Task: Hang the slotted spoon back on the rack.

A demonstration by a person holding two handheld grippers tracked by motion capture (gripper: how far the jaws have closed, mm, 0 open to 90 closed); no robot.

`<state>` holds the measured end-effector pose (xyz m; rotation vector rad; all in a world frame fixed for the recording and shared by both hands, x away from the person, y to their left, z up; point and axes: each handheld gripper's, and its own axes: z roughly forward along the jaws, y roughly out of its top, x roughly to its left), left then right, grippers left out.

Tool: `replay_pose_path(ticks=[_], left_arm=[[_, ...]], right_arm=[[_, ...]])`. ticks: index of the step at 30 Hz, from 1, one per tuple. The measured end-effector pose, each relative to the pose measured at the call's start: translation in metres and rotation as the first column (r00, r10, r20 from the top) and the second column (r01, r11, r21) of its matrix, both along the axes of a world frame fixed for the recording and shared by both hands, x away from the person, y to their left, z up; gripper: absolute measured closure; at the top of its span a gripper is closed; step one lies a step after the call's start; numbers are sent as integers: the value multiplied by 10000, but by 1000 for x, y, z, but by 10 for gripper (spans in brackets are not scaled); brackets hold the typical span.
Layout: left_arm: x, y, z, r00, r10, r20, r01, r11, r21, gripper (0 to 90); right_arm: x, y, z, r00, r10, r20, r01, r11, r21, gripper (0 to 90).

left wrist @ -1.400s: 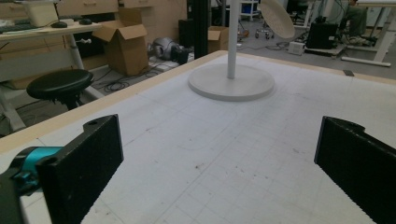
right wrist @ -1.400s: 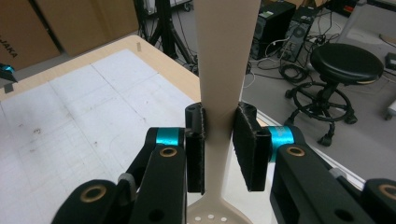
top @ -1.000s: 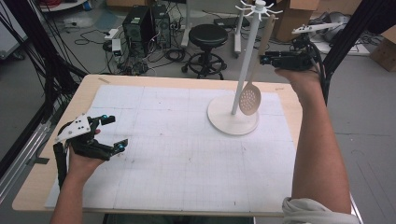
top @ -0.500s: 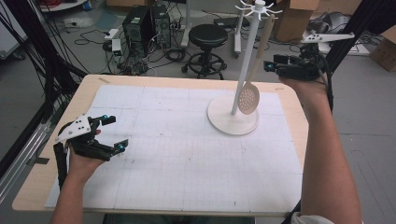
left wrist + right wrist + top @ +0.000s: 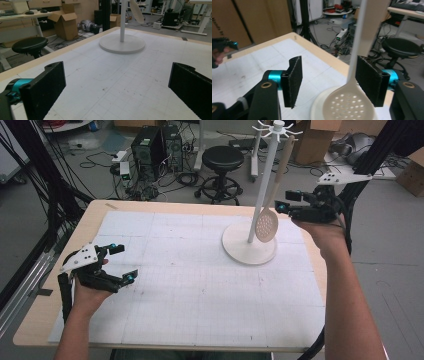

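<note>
Cream skimmer hangs between raised right tongs; jaws spread.

Wooden table carries a white gridded mat over most of its top; on the mat, toward the far right, stands the round base of a white rack.

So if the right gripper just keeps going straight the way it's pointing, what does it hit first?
Probably the slotted spoon hanging from the stand: its handle lies between the right gripper's open jaws, close to one pad, though depth is hard to judge.
</note>
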<state>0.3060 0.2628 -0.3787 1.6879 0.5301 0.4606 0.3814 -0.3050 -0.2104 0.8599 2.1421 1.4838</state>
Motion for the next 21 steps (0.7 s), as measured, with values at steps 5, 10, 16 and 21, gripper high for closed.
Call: replay_pose_path(ticks=[5,10,16,21], left_arm=[[1,0,-1,10000,14,-29,-14,10000,17,17],[0,-1,-1,10000,-28,-51,28,10000,0,17],[1,-1,-1,10000,-62,-72,62,10000,3,16],[1,-2,-2,9999,-73,-154,74,10000,64,17]], right_arm=[[-10,7,-11,9991,422,77,-423,9991,104,364],[-17,8,-23,9982,597,26,-597,9979,253,346],[-24,8,-40,9975,704,80,-706,9972,259,328],[-31,10,-52,9959,894,156,-899,9952,393,311]])
